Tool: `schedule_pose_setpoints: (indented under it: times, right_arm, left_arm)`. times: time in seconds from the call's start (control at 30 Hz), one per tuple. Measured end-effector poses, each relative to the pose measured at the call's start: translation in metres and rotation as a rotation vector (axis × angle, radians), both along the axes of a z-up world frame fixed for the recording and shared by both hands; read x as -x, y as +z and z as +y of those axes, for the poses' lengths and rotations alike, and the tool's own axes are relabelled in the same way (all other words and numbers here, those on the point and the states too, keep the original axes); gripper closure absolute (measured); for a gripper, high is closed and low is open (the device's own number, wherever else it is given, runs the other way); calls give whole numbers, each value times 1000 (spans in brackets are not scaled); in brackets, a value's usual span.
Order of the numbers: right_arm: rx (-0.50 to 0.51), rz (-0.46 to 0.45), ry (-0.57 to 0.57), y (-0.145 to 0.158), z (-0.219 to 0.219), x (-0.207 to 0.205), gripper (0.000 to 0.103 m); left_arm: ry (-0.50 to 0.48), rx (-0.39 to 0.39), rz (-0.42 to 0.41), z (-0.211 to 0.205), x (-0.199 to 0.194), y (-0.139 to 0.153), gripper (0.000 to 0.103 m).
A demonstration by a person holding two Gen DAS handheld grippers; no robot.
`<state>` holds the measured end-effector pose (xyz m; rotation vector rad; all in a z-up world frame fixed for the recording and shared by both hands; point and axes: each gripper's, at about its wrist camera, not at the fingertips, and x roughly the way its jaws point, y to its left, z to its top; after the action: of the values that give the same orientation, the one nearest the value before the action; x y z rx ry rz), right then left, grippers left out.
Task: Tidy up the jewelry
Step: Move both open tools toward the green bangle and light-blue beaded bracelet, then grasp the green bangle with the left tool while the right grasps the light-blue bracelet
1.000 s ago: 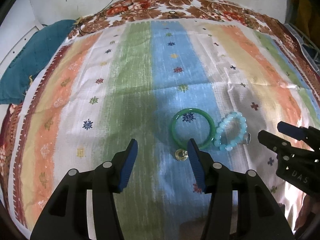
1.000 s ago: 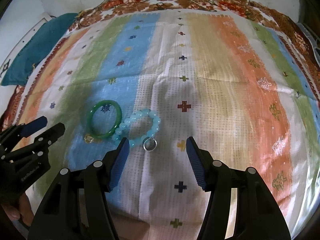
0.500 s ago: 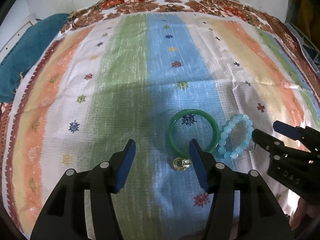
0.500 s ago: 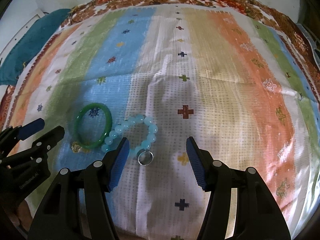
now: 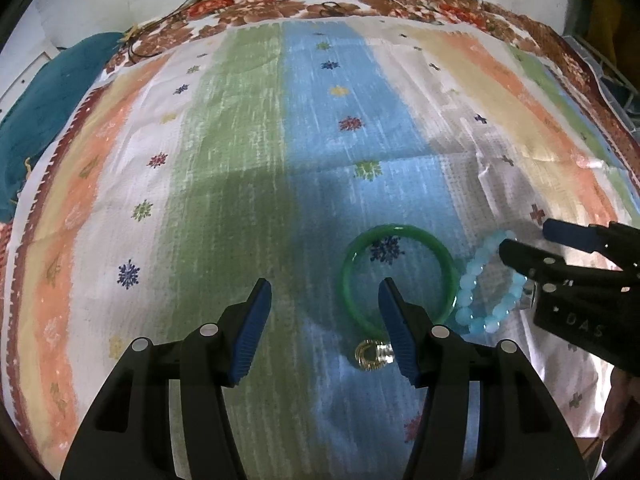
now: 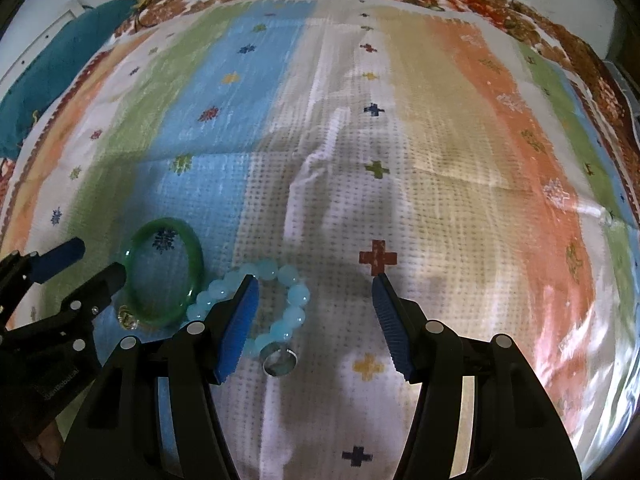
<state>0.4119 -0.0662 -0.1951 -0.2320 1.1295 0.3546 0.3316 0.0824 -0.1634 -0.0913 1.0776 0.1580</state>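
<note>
So, both tongs have dropped closer to the jewelry over the last second; the pieces sit larger and lower in both wrist views than before.

Left tongs (image 5: 324,296): jaws roughly half open, holding nothing. Its right finger now sits over the inside of the green bangle (image 5: 448,264); a second ago that fingertip was only at the bangle's near rim. The gold ring (image 5: 370,356) lies touching the bangle's near edge, between the two fingers, close to the right one. No pad touches either piece as far as I can see.

Right tongs (image 6: 314,290): also about half open, empty. Its left finger overlaps the blue bead bracelet (image 6: 296,294), and the silver ring (image 6: 279,360) lies just below the bracelet, between the fingers. Earlier the bracelet was ahead of the fingertips.

Layout: all four pieces are clustered on the striped cloth (image 5: 224,184). Bangle and bracelet sit side by side, touching or nearly so; each has a ring at its near edge. No box or tray is in view, so I can't tell where anything is meant to go.

My read: nothing sorted yet. This is the approach to a first pick, likely gold ring on the left and silver ring on the right. Risk: the rings are small and sit against bigger pieces, so closing could nudge the bangle or beads.
</note>
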Motion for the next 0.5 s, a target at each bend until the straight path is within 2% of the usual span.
schedule_pose_setpoints:
  times: [0.1,0.23,0.33,0.4,0.5]
  right_arm:
    - [1,3,2,-2,0,-1,44]
    - [18,5,20,-6,3,-1,44]
    - [11,22,18,-7,2,-3,44]
    - [12,22,21,-7,1,-2,48]
    - [22,21,32,-8,2,0,62]
  left_arm:
    - [-3,23,9,0,-4,-6,47]
    - [9,-4,57,0,-9,-20,47]
    - [11,10,47,2,-6,-21,48]
    - [8,19,46,3,-5,-21,50]
    - [3,16,45,4,-4,-22,56]
